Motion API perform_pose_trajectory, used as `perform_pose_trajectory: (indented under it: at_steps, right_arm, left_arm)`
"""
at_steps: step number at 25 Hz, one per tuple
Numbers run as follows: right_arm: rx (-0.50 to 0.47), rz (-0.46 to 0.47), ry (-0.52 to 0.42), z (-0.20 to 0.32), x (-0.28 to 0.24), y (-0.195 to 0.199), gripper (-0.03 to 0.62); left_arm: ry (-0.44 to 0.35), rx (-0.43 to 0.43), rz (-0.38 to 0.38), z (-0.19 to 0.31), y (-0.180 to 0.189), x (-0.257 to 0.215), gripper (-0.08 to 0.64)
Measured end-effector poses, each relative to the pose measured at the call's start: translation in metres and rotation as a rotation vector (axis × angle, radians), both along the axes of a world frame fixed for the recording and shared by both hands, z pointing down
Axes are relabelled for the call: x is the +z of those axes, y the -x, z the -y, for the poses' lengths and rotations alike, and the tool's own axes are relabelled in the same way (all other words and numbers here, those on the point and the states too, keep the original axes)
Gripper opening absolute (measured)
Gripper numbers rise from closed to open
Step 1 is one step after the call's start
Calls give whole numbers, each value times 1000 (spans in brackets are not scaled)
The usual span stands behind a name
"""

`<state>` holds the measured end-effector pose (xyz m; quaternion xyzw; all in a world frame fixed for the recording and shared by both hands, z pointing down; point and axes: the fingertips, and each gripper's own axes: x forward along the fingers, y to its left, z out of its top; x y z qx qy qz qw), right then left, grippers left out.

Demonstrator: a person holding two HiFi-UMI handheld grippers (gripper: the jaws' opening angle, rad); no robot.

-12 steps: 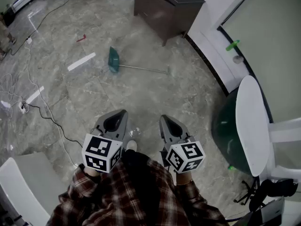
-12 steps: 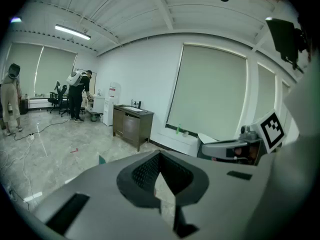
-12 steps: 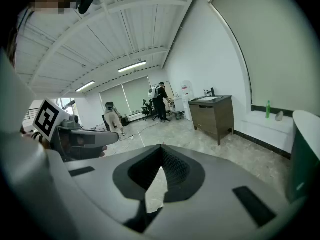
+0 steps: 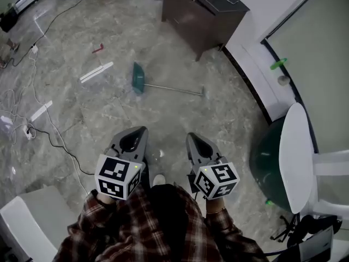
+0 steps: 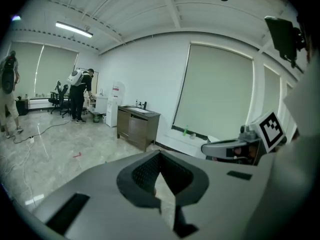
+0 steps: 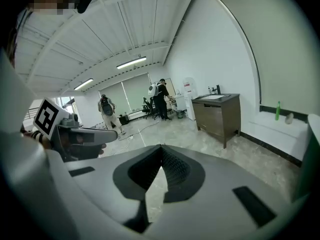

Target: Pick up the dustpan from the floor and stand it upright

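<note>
Dustpan: The dustpan [image 4: 138, 77] lay flat on the floor [image 4: 180, 119]. Its green pan was toward the left in the head view, and its thin metal handle [image 4: 174, 88] ran off to the right. It was well ahead of both grippers and nothing touched it.
Left gripper: Your left gripper [image 4: 143, 130] was held low in front of you. Its fingers [image 5: 145, 171] were pressed together with nothing between them.
Right gripper: Your right gripper [image 4: 190, 136] sat beside the left one. Its fingers [image 6: 172, 169] were likewise closed and empty.
Step in hand: This looked like the approach, with no reach begun. You had to walk closer before either gripper could get to the handle.
Where to grip: The handle was probably the better target than the pan. A hold toward its free end would let the pan pivot on the floor as you raised it.
Fingers: You needed to spread them before coming down. The thin rod should sit squarely across the ribbed pads so it could not roll out.
Hazards: Cables [image 4: 52, 138] trailed over the floor on your left. A white strip [image 4: 96, 72] lay near the pan, and the brown cabinet [image 4: 204, 12] stood beyond the handle's end.
Standing it: You would have done best to raise it slowly and settle the pan on the floor. Release only once it balanced, with the spare gripper ready to steady it.
</note>
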<state>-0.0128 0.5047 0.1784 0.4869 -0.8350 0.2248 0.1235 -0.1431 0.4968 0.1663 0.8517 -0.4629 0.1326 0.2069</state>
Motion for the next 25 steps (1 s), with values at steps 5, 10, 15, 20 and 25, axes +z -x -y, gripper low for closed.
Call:
perform_pose_trajectory:
  at_steps: [5, 10, 15, 20, 25]
  right_arm:
    - [16, -3, -15, 70, -2, 41, 11]
    - [71, 6, 0, 111, 3, 70, 11]
    - [142, -7, 29, 139, 16, 64, 11]
    - [197, -12, 65, 162, 30, 36, 11]
    - [208, -17, 66, 202, 29, 0, 11]
  left_arm:
    - [-22, -11, 11, 68, 51, -5, 2]
    - [-5, -1, 5, 113, 90, 0, 2]
    - [33, 31, -3, 147, 96, 16, 2]
    - [60, 76, -4, 180, 70, 29, 0]
    - [69, 89, -3, 219, 36, 31, 2]
